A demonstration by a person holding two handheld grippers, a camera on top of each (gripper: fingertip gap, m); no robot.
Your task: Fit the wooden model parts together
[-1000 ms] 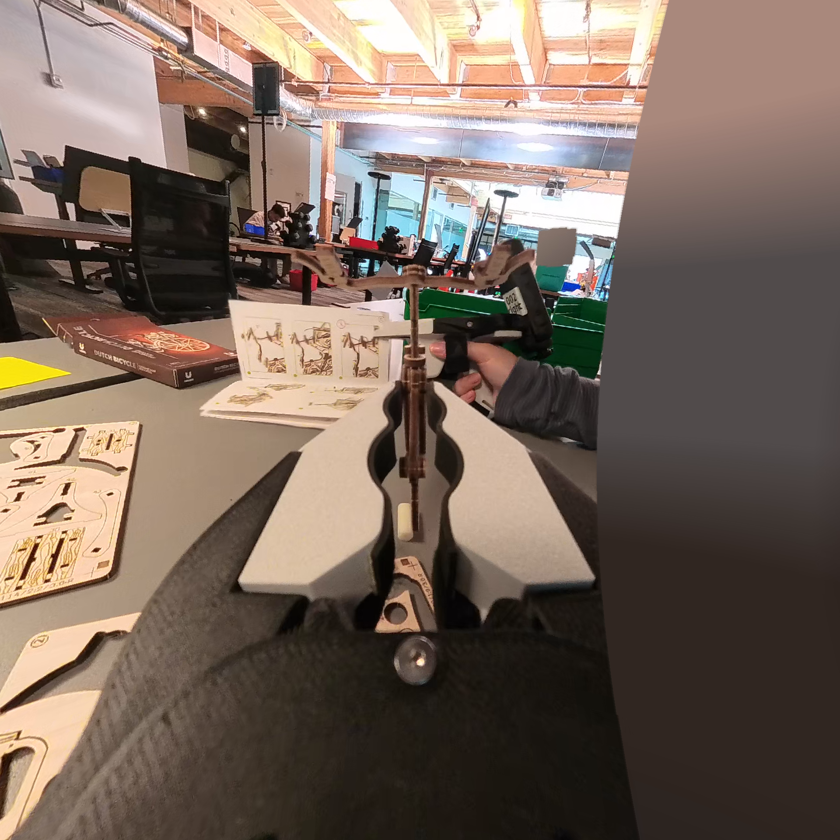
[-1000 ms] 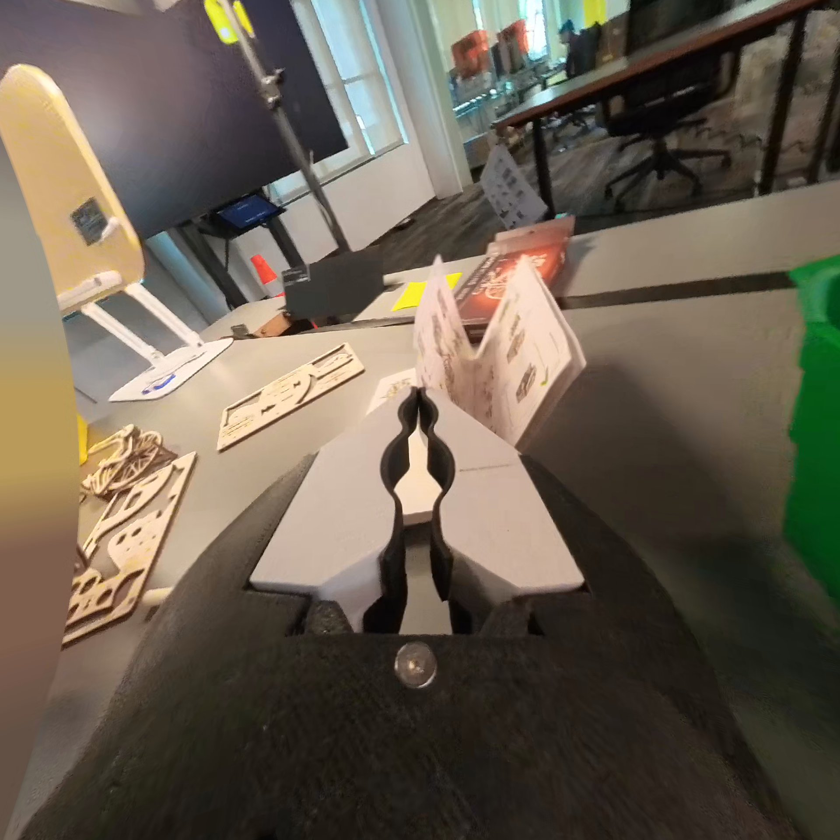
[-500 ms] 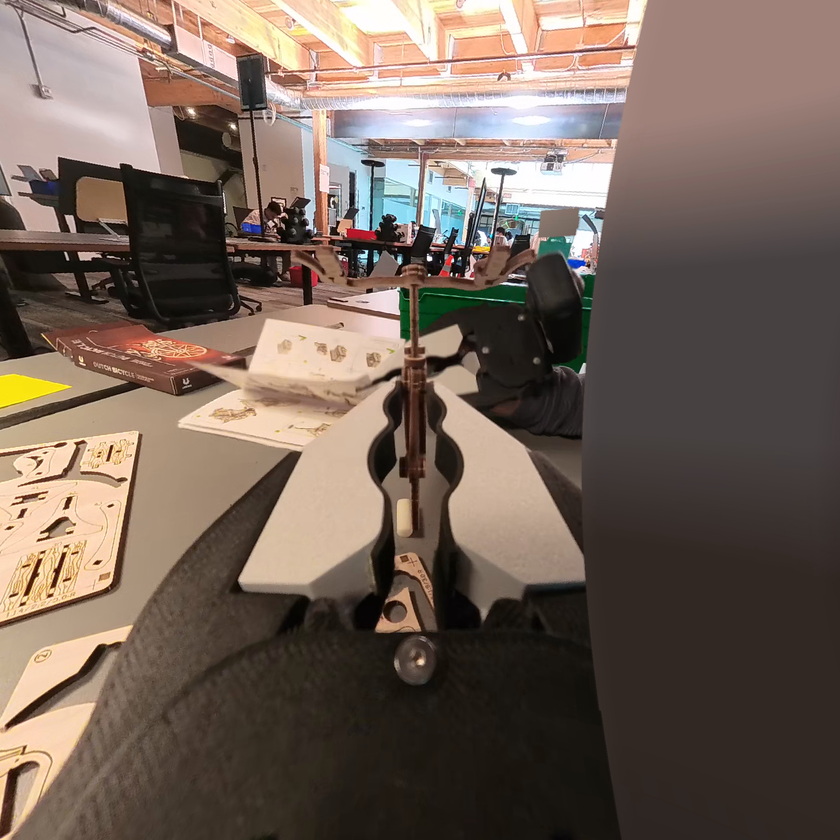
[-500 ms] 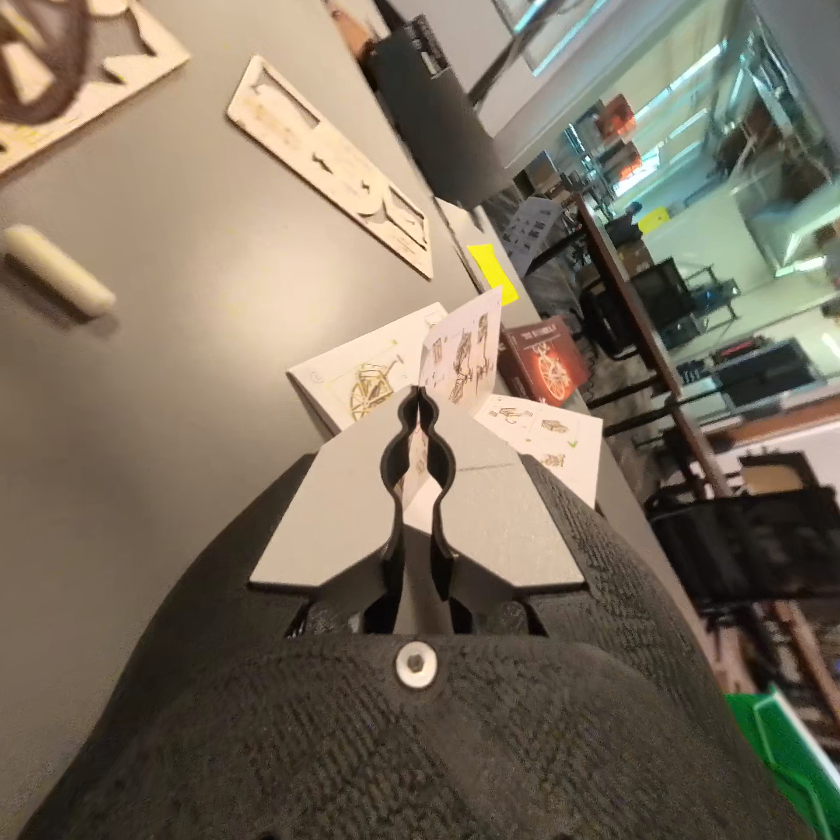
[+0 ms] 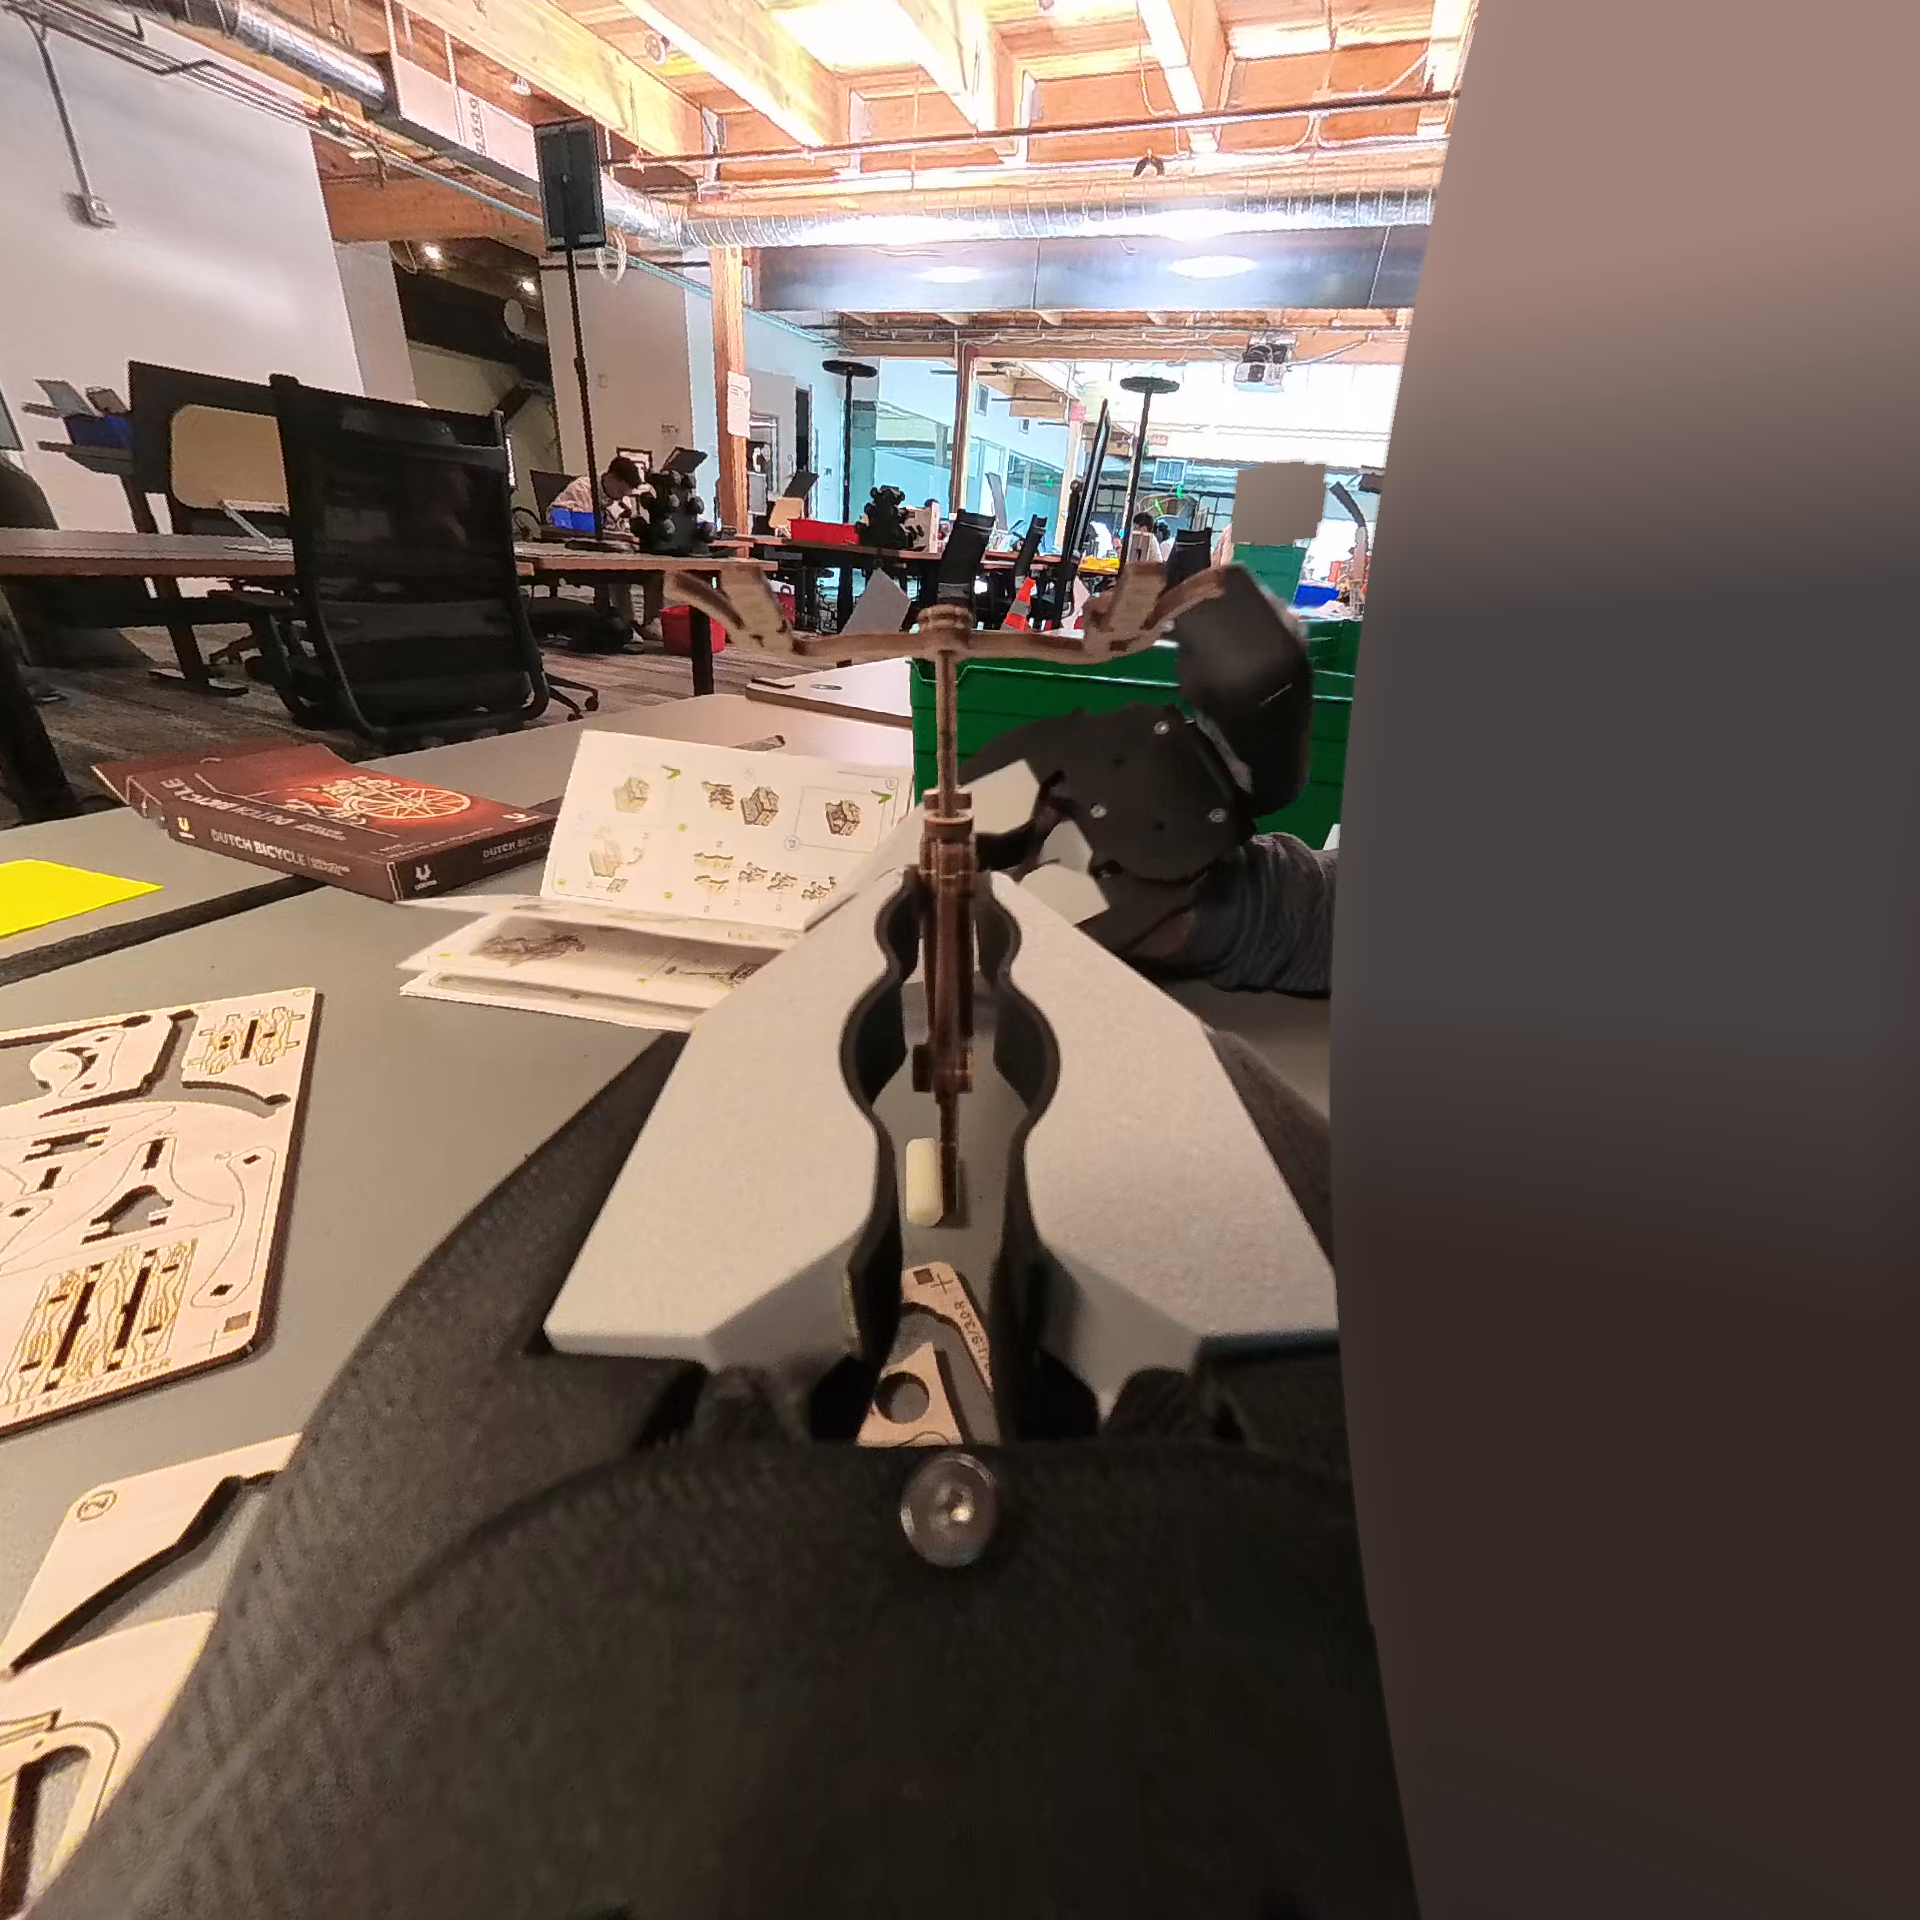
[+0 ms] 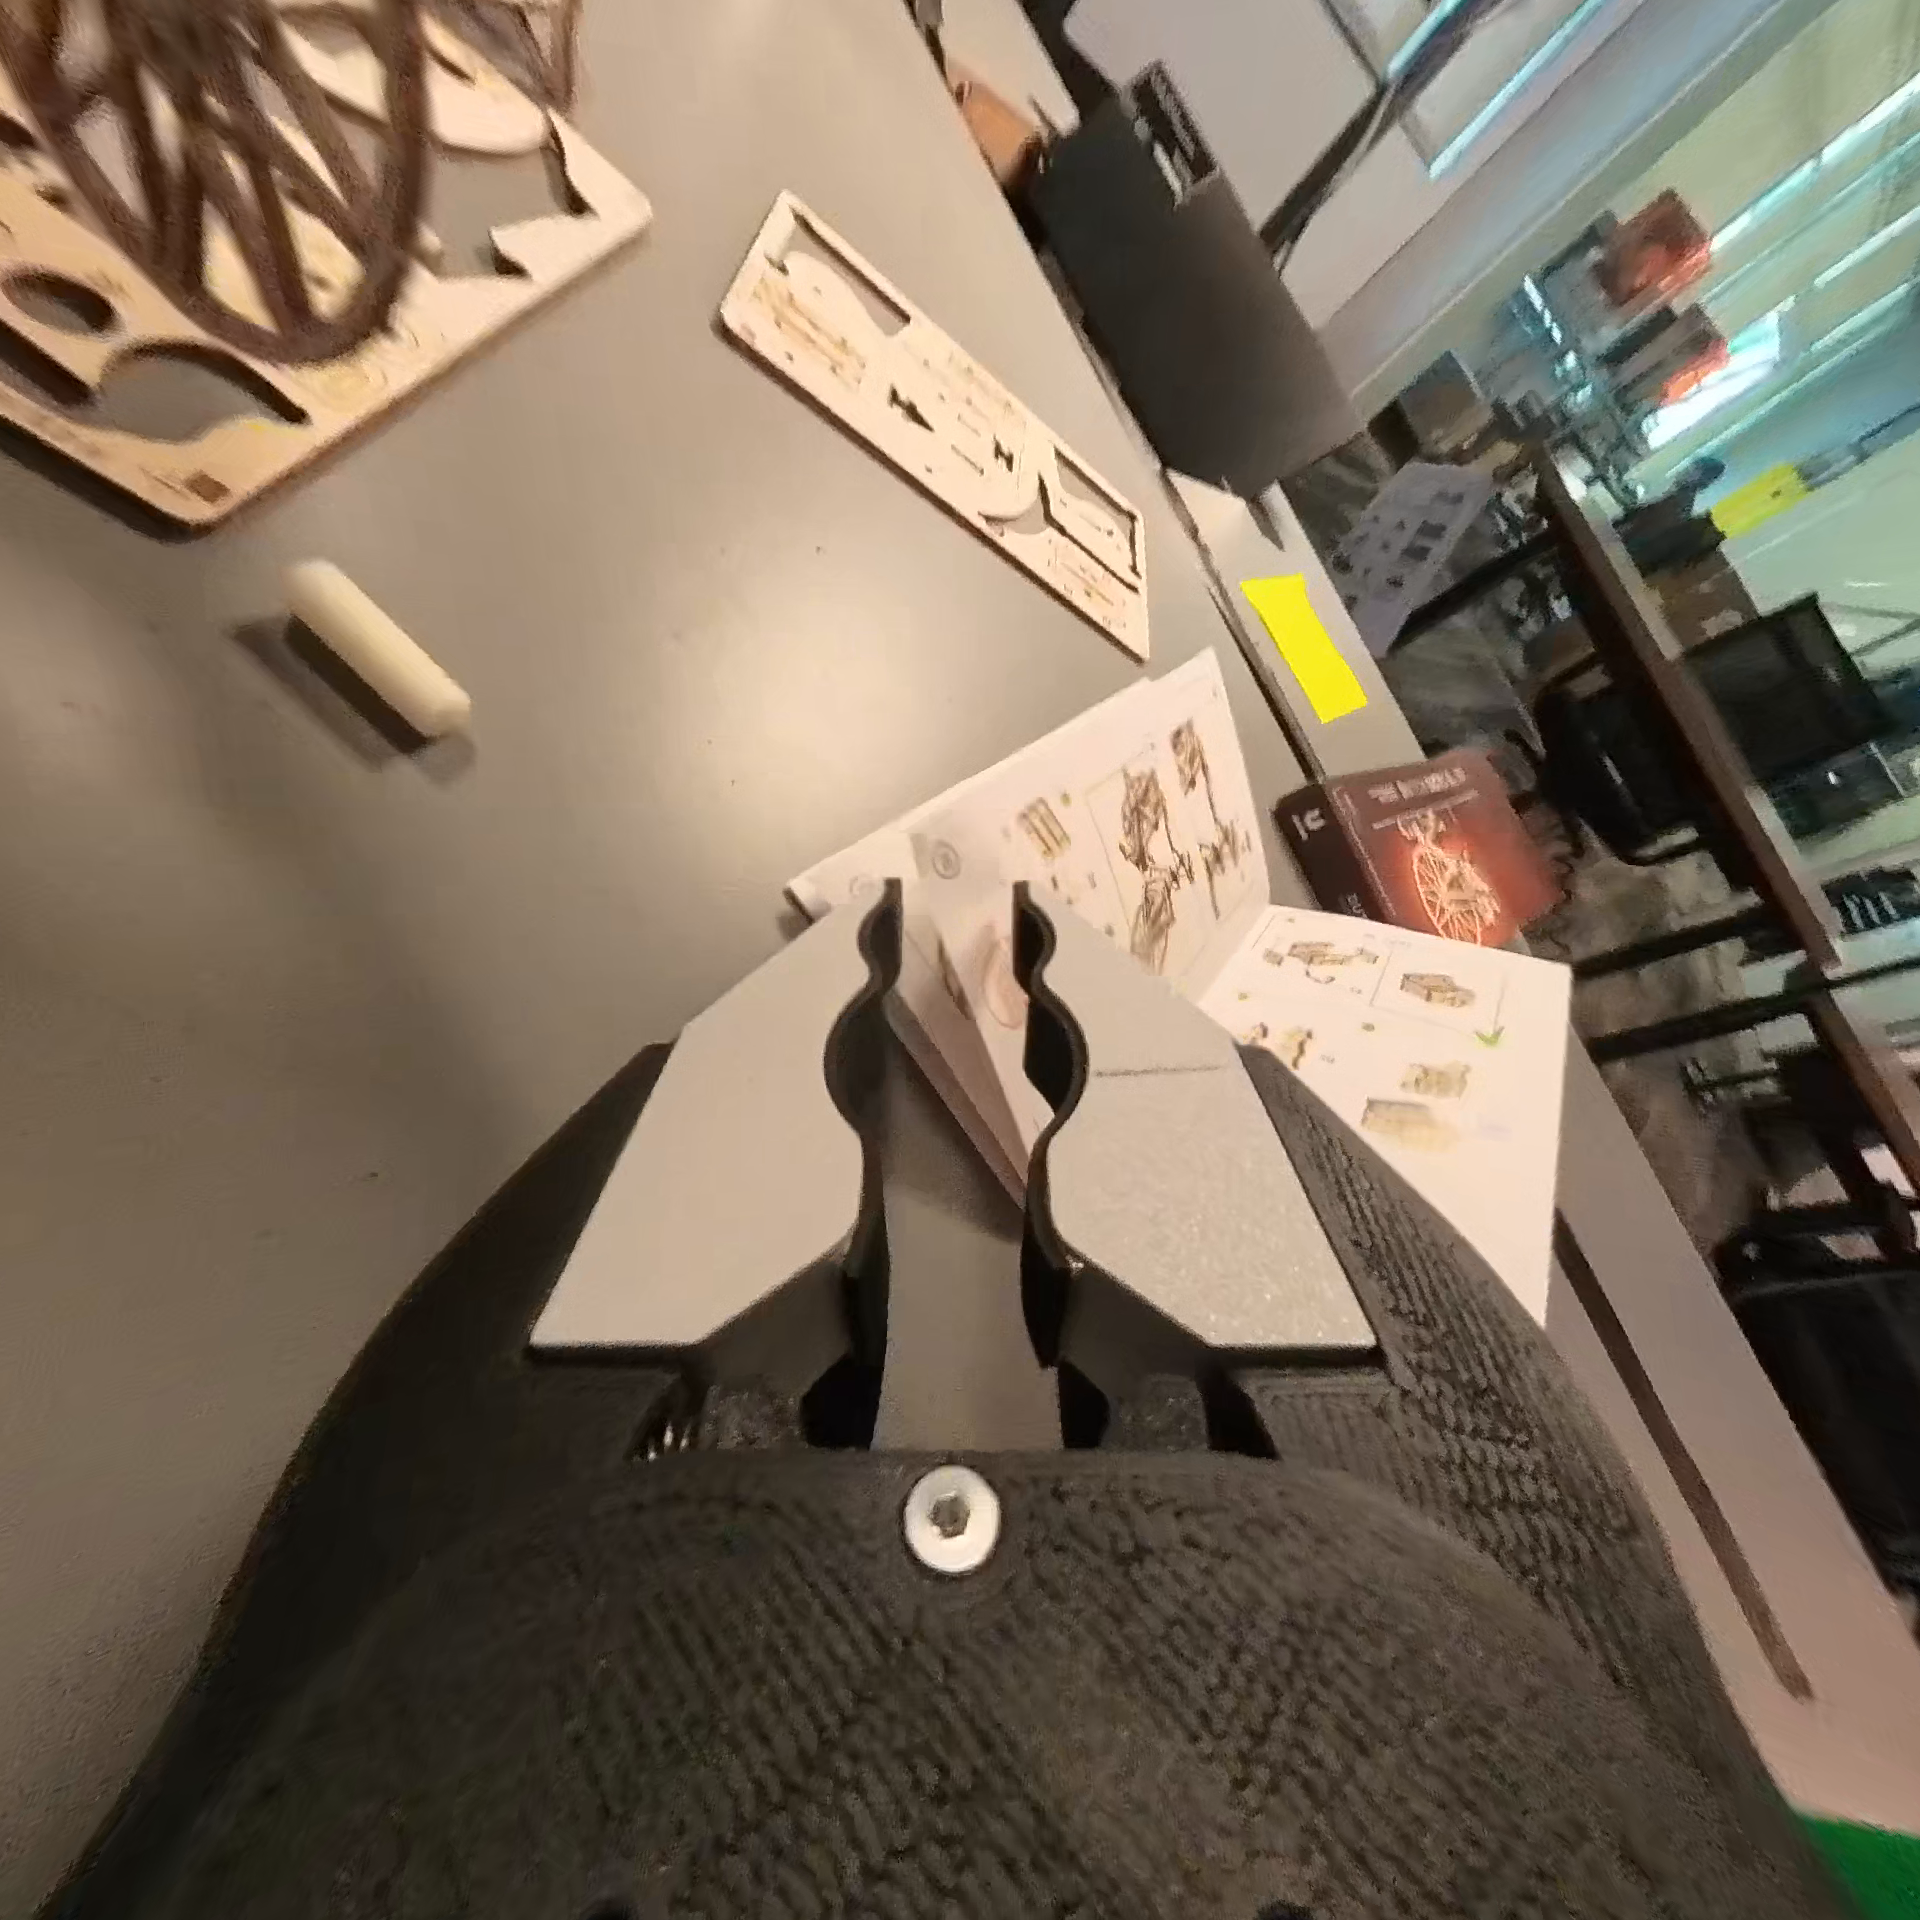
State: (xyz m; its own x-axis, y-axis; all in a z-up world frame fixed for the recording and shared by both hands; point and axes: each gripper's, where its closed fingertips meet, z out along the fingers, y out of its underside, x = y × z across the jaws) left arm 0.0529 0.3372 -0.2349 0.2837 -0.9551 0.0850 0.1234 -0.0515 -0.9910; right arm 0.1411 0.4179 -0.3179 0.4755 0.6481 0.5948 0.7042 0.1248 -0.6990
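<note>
My left gripper is shut on the stem of a dark wooden handlebar assembly and holds it upright above the grey table. The handlebars spread left and right above the fingertips. My right gripper is open, rolled on its side, with pages of the instruction booklet standing between its parted fingers. It also shows in the left wrist view as a dark body behind the assembly, at the booklet.
Laser-cut wooden part sheets lie at the left and farther off; one carries a dark wheel. A white stick, a dark red box, a yellow note and green bins are also there. The gap from one gripper's tips to the other's is roughly 15 cm.
My right gripper rolled over while shut on a booklet page, turned the page, and has now opened its jaws. My left gripper kept hold of the handlebar assembly, nearly still.
</note>
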